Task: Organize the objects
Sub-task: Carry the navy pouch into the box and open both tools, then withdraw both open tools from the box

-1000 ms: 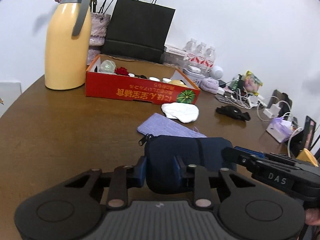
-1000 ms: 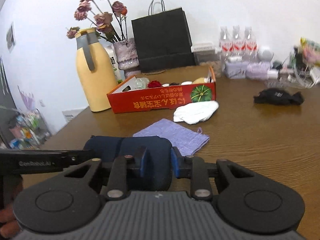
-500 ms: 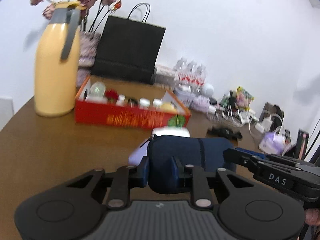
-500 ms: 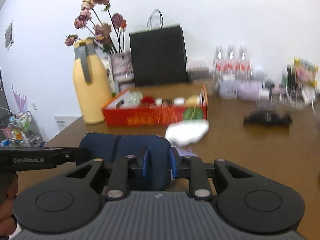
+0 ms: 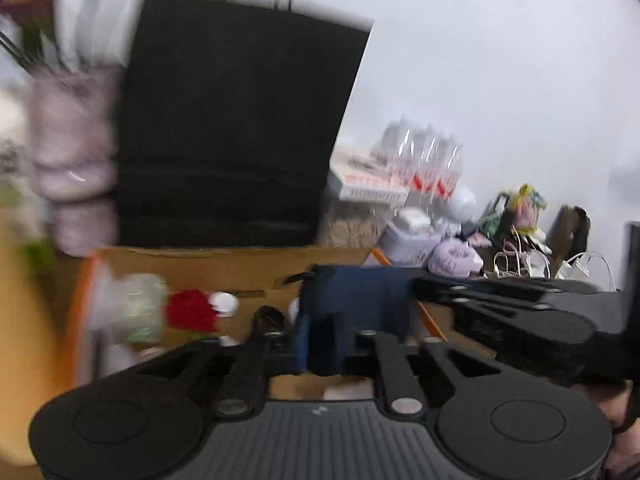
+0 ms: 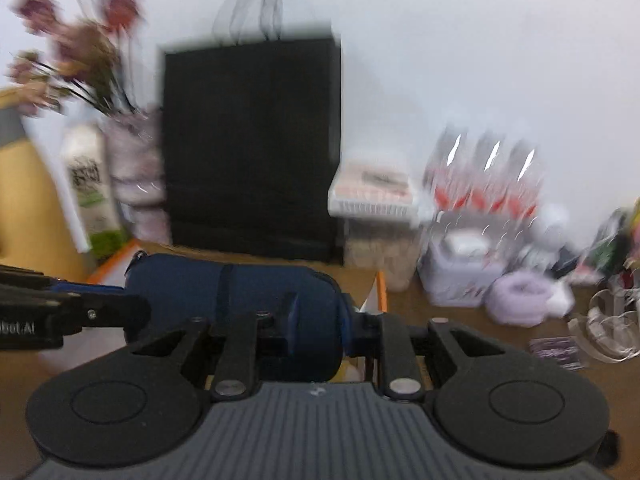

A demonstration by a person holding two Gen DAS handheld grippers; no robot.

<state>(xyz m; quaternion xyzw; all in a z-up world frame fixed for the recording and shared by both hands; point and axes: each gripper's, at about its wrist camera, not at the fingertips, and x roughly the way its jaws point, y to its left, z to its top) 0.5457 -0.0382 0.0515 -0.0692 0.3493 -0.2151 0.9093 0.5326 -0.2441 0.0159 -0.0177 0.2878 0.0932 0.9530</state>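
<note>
Both views blurred, so detail is limited.

Counts: 1 navy zip pouch [image 6: 236, 292], 1 cardboard box w/ orange edge [image 5: 224, 268], 1 black paper bag [image 6: 252, 144] behind it, 3 water bottles [image 6: 486, 176] in a row to the right, 1 vase w/ dried flowers [image 6: 132, 160], 1 yellow jug [image 6: 36, 200] at far left, 1 lilac fabric roll [image 6: 520, 296] on the table. Inside the box, from the left cam: 1 red flower-like item [image 5: 190, 312], 1 pale green lump [image 5: 140, 308], 2–3 small white caps, can't tell exact no.

Pouch: held in the air over the box, between the two grippers, one at each end. Long axis runs left-right across both views, roughly level. Zip pull end points left, toward the jug side; rounded end sits at the right.

Left gripper [image 5: 324, 340]: jaws nearly together, pinched on the pouch's left end, fabric squeezed narrow between the blue pads. Right gripper [image 6: 316, 324]: same, nearly closed, clamped on the pouch's right end. From the right cam the left gripper comes in from the left edge onto the pouch; from the left cam the right gripper comes in from the right edge.

Table [image 6: 460, 332] is brown wood; clutter of cables and packets at far right, too smeared to count.
</note>
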